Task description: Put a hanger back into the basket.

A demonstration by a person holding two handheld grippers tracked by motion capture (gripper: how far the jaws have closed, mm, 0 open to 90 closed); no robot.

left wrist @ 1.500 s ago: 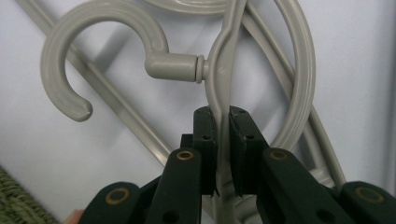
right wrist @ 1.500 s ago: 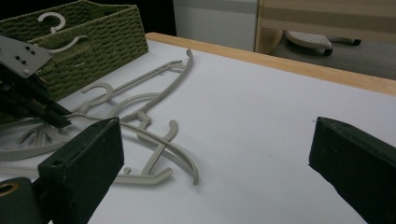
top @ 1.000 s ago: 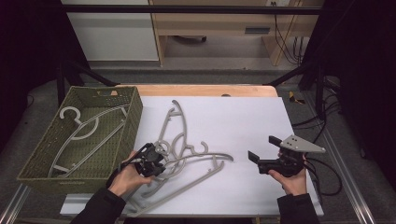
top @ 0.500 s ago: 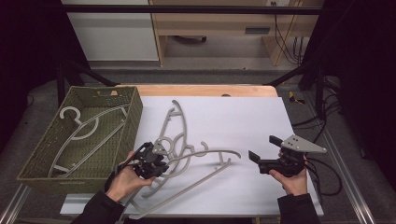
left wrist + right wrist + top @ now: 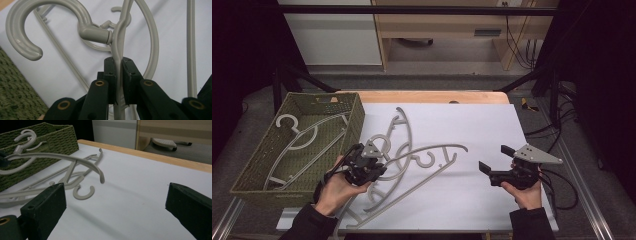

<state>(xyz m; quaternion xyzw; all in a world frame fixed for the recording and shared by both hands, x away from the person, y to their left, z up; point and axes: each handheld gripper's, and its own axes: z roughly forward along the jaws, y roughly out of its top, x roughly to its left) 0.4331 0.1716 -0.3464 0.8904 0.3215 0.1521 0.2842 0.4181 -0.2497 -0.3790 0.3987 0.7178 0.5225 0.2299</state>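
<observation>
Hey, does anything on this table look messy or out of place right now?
Yes: the loose hangers lie crisscrossed on the white tabletop beside the basket, and the left gripper holds one hanger tilted above the pile.

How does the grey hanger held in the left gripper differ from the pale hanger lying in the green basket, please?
The held grey hanger is clamped at its arm by the left gripper and tilts up off the white table; the basket hanger lies flat and untouched inside the green basket. The held hanger overlaps other hangers on the table; the basket hanger lies alone. Both are plastic with a rounded hook.
</observation>
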